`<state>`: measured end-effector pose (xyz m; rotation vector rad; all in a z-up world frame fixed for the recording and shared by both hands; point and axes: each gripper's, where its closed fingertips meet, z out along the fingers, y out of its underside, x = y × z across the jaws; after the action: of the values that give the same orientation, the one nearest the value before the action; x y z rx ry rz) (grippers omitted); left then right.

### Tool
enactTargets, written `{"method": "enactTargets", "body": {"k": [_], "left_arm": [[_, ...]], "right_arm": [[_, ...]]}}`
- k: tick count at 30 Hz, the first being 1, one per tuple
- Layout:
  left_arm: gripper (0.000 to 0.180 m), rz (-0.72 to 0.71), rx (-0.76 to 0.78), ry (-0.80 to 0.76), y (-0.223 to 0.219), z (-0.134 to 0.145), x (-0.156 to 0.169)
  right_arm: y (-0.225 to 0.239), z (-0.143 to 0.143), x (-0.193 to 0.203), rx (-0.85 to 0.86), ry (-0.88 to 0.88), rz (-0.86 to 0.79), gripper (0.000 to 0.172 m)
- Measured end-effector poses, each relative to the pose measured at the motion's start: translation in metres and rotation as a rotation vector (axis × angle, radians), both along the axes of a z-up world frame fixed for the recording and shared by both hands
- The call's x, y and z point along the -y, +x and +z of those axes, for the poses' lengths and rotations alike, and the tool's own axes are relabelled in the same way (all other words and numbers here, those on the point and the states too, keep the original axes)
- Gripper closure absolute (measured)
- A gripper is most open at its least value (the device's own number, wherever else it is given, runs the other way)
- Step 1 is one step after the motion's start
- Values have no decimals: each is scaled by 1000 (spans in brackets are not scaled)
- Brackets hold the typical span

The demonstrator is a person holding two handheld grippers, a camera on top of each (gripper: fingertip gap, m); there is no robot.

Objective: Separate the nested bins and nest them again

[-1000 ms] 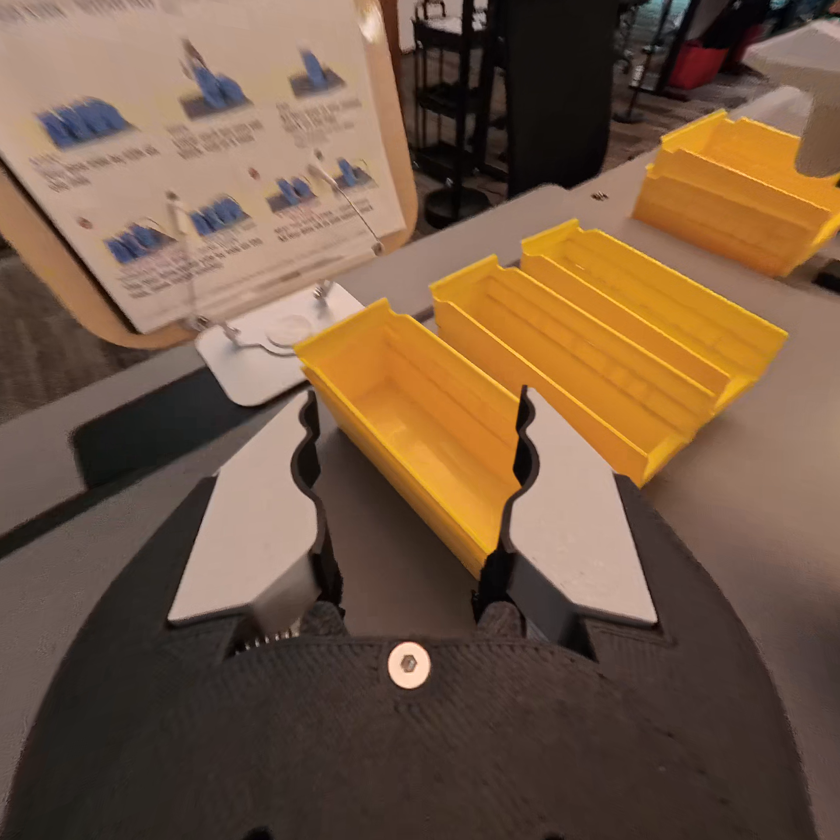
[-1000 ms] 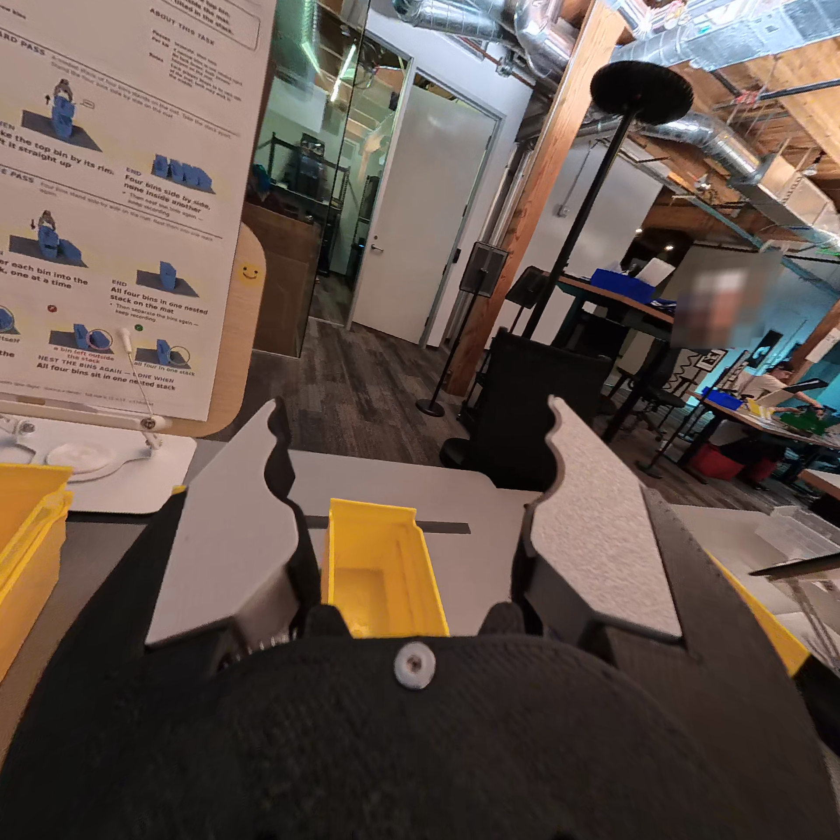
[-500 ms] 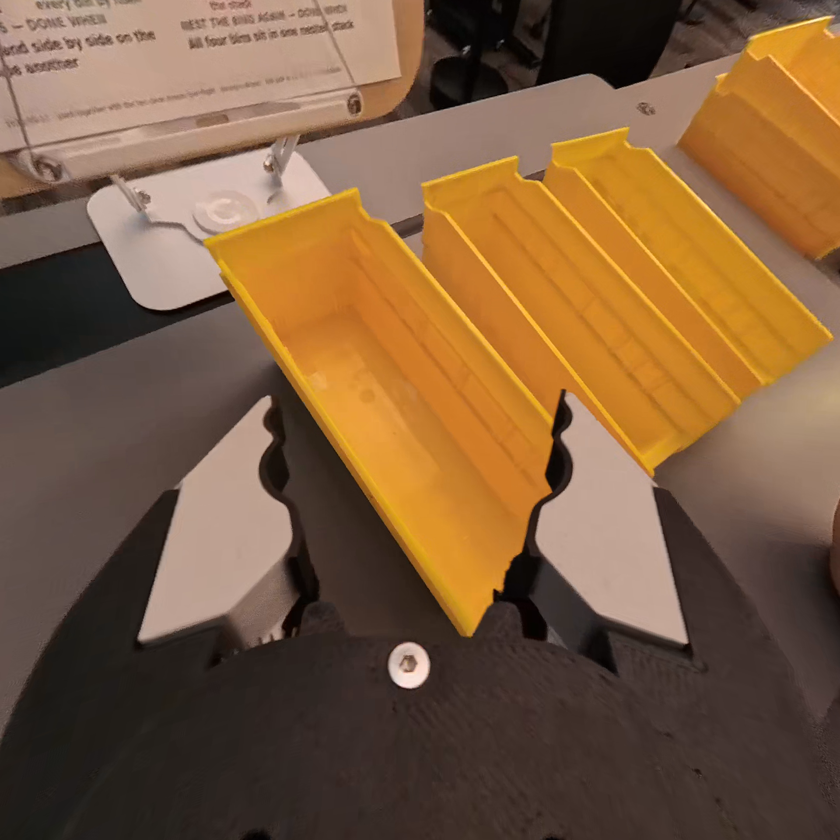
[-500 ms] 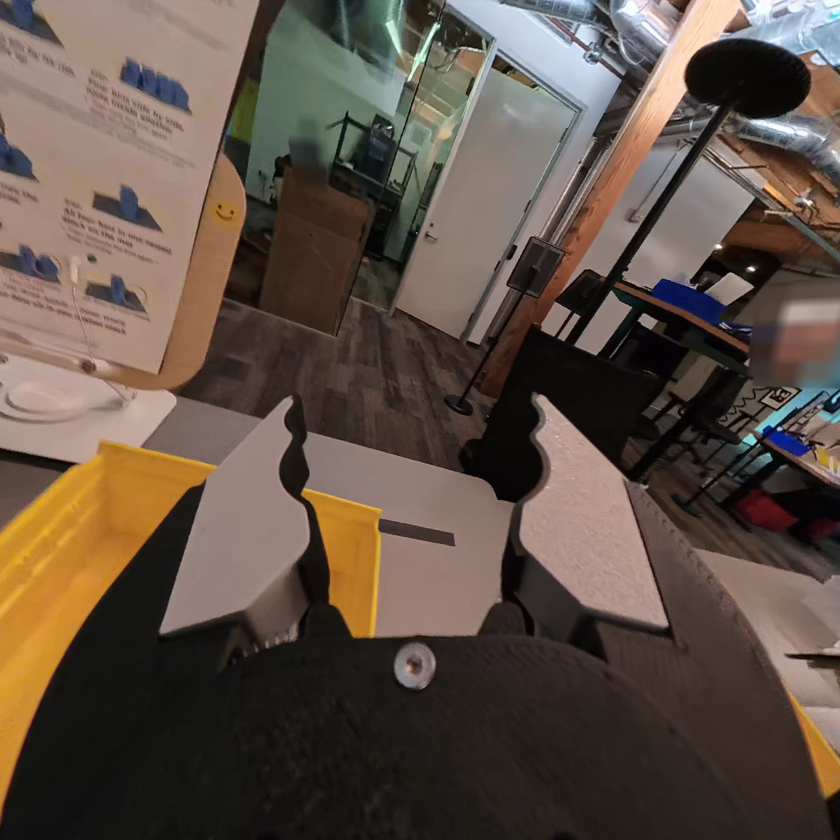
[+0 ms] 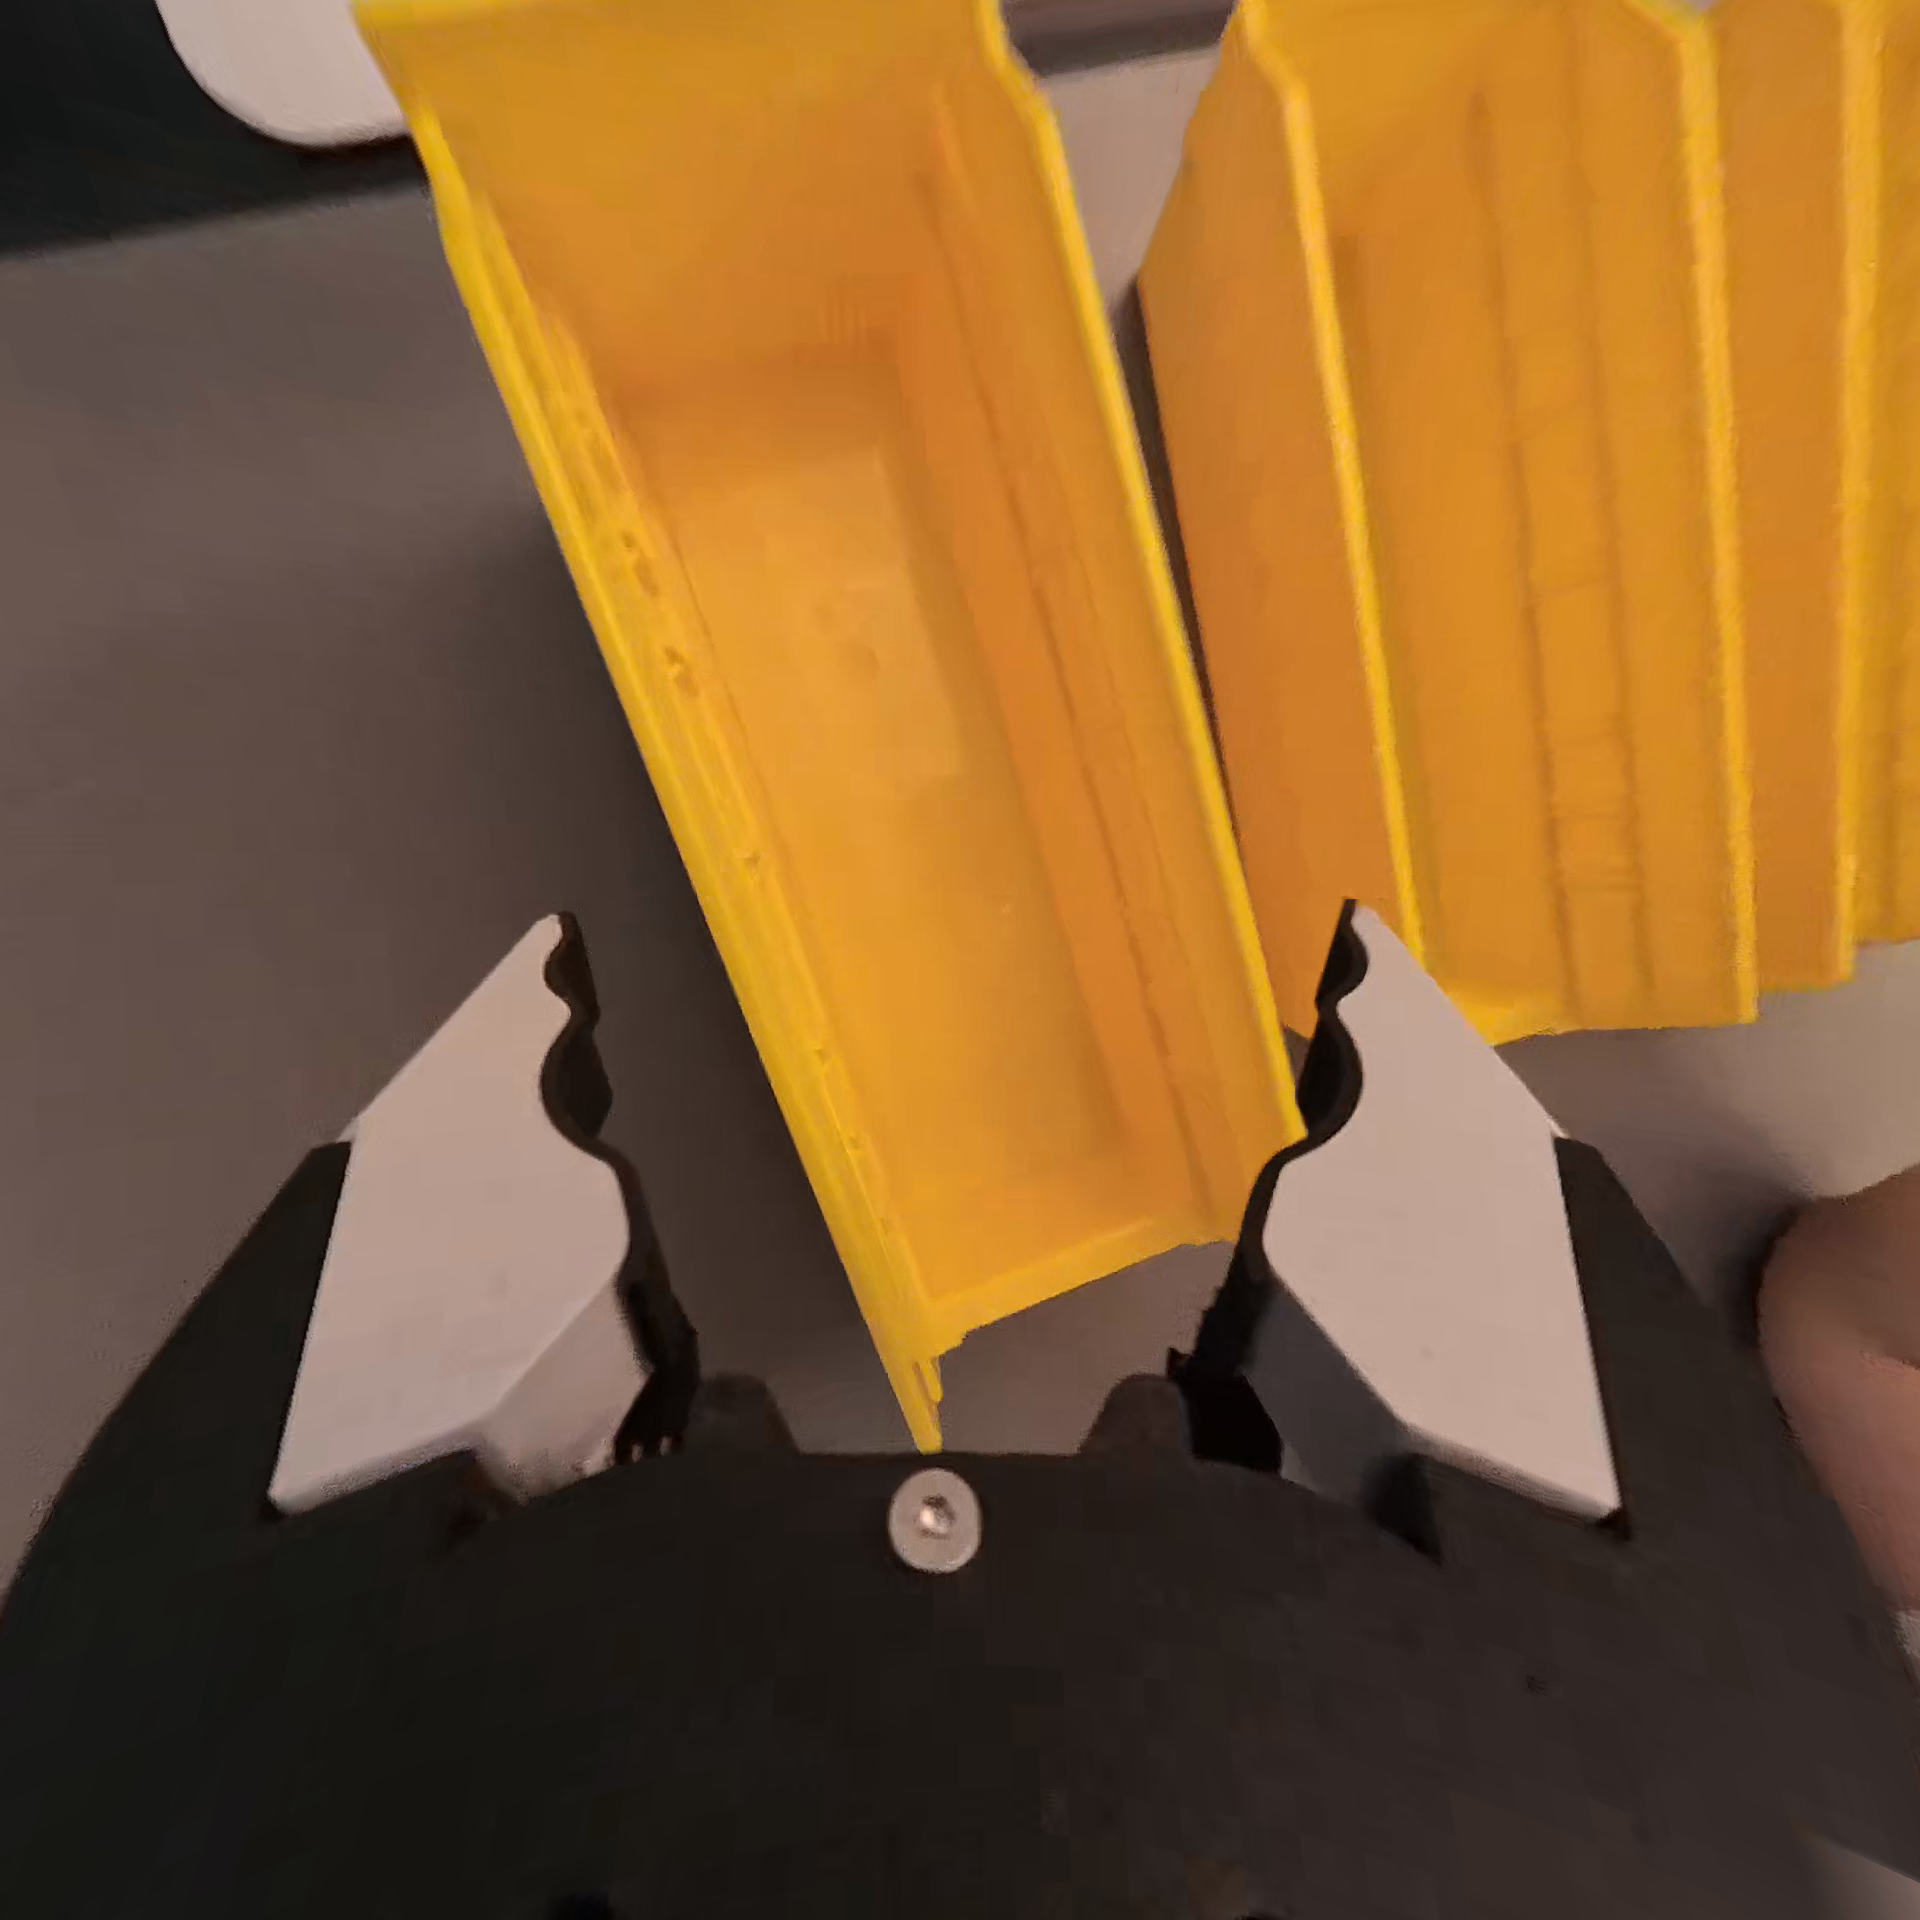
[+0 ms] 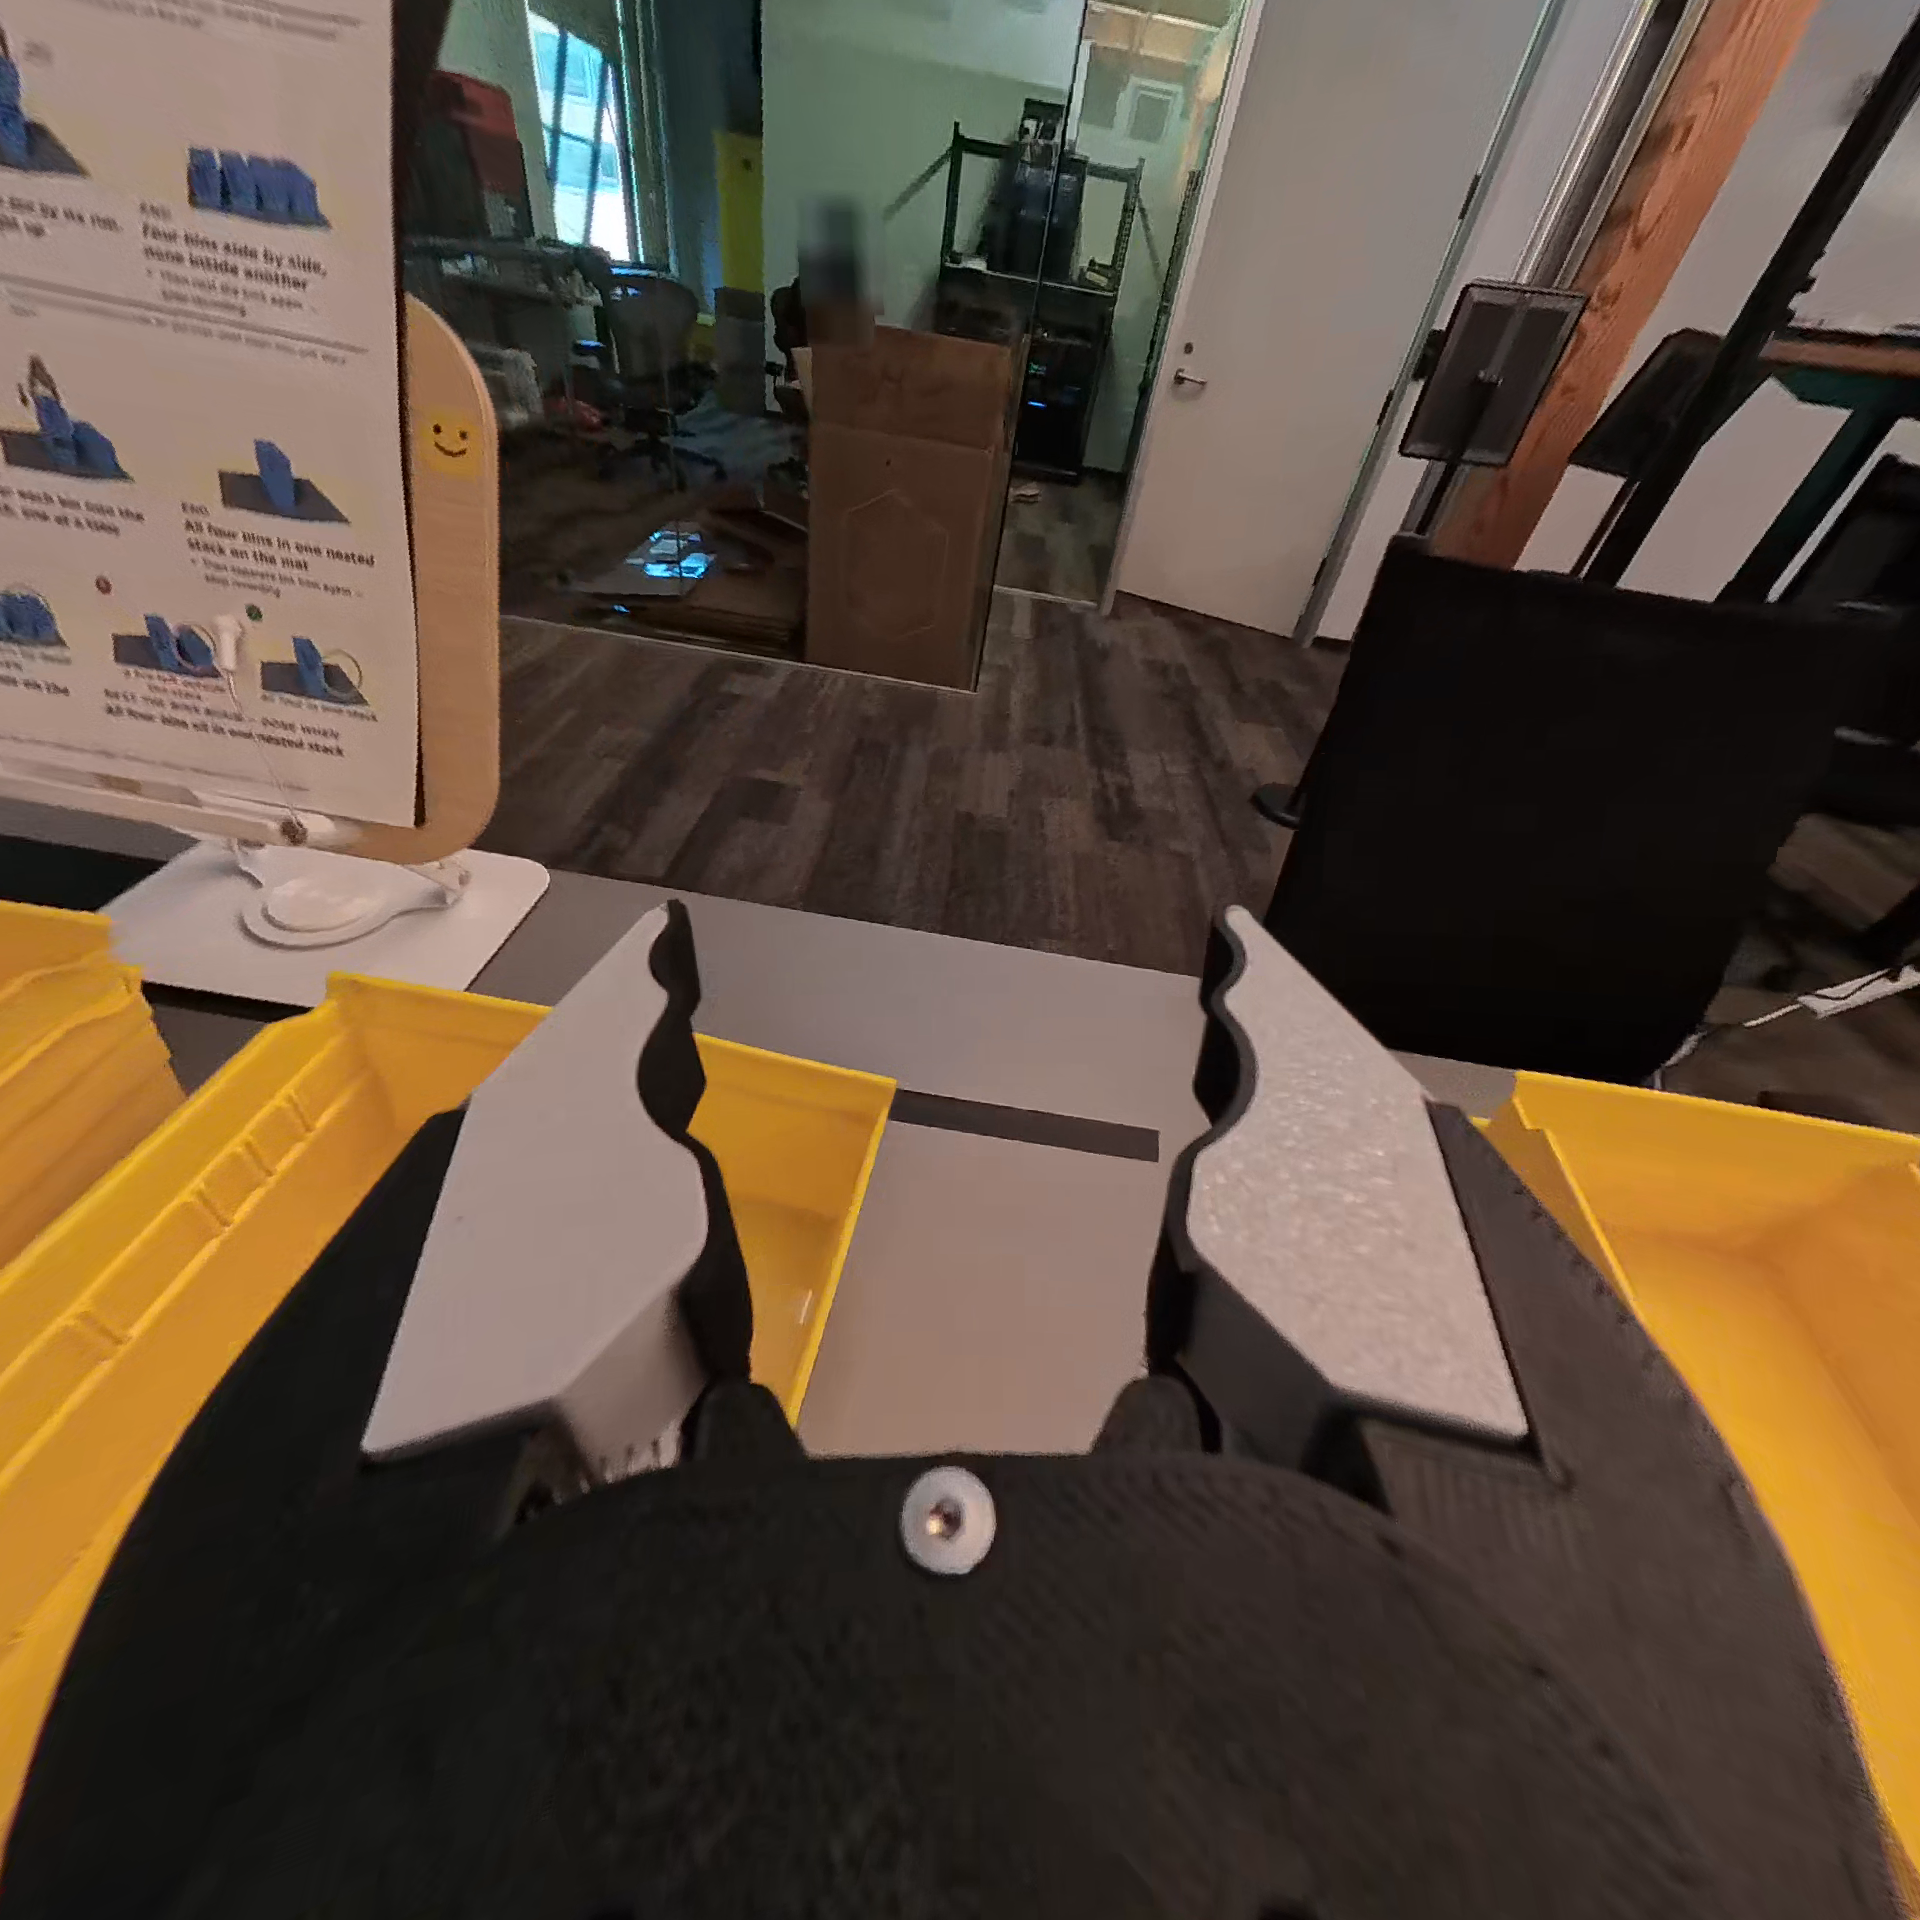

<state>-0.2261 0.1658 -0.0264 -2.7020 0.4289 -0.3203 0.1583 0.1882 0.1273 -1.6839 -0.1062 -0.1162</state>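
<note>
In the left wrist view my left gripper (image 5: 956, 914) is open wide over the near end of a yellow bin (image 5: 883, 623) that stands on the grey table (image 5: 260, 727). Its right finger (image 5: 1403, 1143) is close against the bin's right wall, and its left finger (image 5: 468, 1143) stands apart from the bin. A second yellow bin (image 5: 1507, 520) lies just to the right. In the right wrist view my right gripper (image 6: 951, 914) is open and empty above the gap between two yellow bins, one on the left (image 6: 260, 1195) and one on the right (image 6: 1714, 1247).
An instruction board (image 6: 197, 416) on a white stand (image 6: 312, 914) is at the table's back left. Another yellow bin (image 6: 52, 1018) shows at the far left. A black chair (image 6: 1558, 779) stands beyond the table's far edge. A hand (image 5: 1849, 1351) shows at the right of the left wrist view.
My left gripper has moved forward and down over the nearest bin while its jaws widened. My right gripper has come down and leftwards, so bins now flank it on both sides.
</note>
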Motion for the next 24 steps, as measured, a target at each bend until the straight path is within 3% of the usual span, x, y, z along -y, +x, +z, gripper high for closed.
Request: {"method": "enactTargets", "body": {"k": [4, 10, 14, 19, 24], "left_arm": [[45, 23, -100, -98, 3, -23, 5], [40, -4, -212, -112, 9, -38, 2], [38, 13, -216, -147, 6, -52, 0], [34, 55, -229, -212, 6, -58, 2], [45, 41, -300, -262, 3, -53, 4]], "right_arm": [[4, 9, 9, -33, 27, 14, 75], [-6, 8, 11, -52, 15, 68, 75], [-13, 6, 9, -74, 5, 102, 75], [-18, 3, 8, -70, -15, 107, 75], [-23, -3, 5, -68, -43, 124, 75]]}}
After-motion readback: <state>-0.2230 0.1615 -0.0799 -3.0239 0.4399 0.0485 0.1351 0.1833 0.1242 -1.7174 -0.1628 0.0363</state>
